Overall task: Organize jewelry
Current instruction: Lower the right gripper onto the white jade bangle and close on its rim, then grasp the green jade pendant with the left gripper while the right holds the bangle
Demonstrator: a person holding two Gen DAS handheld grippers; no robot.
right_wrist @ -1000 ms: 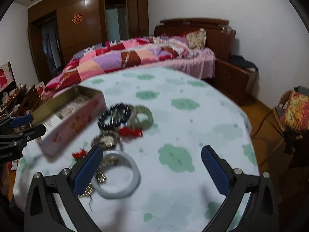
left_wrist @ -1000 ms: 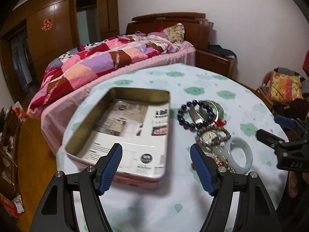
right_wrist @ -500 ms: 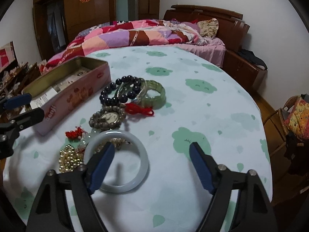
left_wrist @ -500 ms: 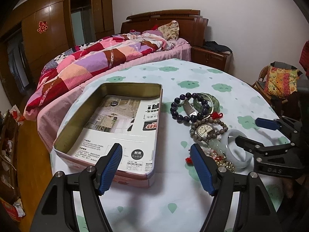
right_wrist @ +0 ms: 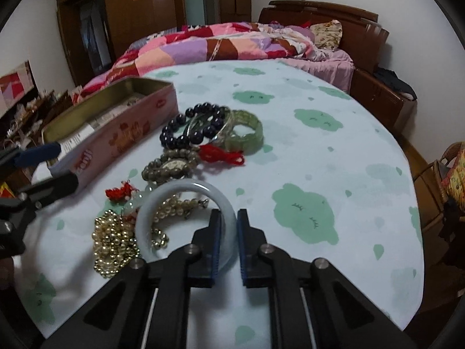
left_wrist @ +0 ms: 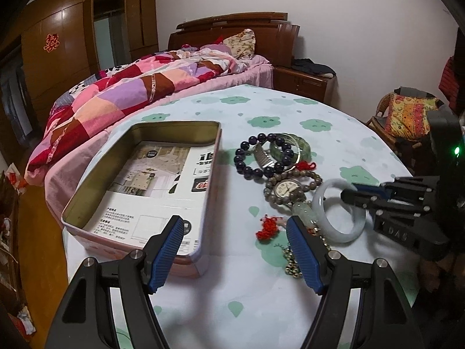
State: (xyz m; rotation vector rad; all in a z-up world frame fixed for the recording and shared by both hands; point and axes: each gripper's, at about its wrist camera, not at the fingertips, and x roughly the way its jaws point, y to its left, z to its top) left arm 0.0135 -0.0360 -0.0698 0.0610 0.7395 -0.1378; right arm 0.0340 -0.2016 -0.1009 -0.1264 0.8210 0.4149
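The right gripper (right_wrist: 228,226) is clamping the near rim of the pale jade bangle (right_wrist: 186,192), its jaws having just been closing with that rim between them, one pad inside the ring and one outside. Inside the ring and just to its left a heap of gold bead chain (right_wrist: 113,241) is lying on the tablecloth (right_wrist: 319,151), with a small red knot (right_wrist: 119,193) just beyond it. Farther ahead of the jaws a beaded watch (right_wrist: 171,165) is resting, then a red tassel (right_wrist: 223,155), a dark bead bracelet (right_wrist: 189,125) and a green bangle (right_wrist: 247,133), all touching or overlapping. To the left of that cluster the open pink tin (right_wrist: 125,128) is sitting, a printed leaflet (left_wrist: 151,192) lying flat in it. The left gripper (left_wrist: 234,250) is hovering wide open with nothing between its pads, above the tin's near right corner and the cloth beside it. Past the table a bed with a patchwork quilt (right_wrist: 209,46) is standing.
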